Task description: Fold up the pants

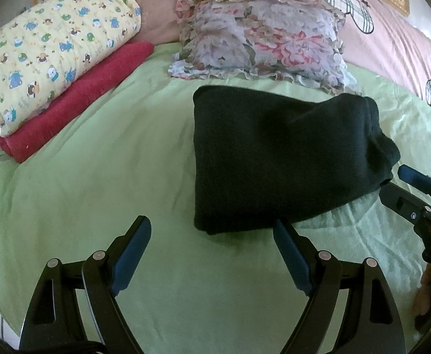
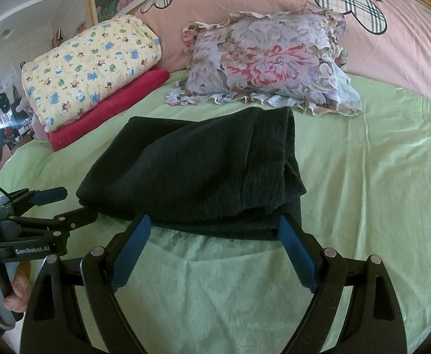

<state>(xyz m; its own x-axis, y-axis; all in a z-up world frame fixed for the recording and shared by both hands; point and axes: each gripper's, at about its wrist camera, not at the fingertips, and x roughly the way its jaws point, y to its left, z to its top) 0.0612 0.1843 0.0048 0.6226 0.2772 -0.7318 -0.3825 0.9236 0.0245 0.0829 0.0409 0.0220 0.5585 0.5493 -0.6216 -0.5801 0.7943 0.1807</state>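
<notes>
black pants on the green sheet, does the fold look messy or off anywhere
Slightly. The folded black knit pants are not squared: a lower layer sticks out past the top layer at the near right corner. Both the left gripper and right gripper are open.

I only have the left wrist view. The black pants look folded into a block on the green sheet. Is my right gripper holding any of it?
Observer: No. In the right wrist view the right gripper is open, its blue fingers straddling the near edge of the black pants without pinching it.
Operator: Is that near edge neat?
Observer: Not fully. A lower layer sticks out beneath the top fold.
Operator: And my left gripper?
Observer: The left gripper is open beside the pants' left corner, a hand on its handle.
</notes>
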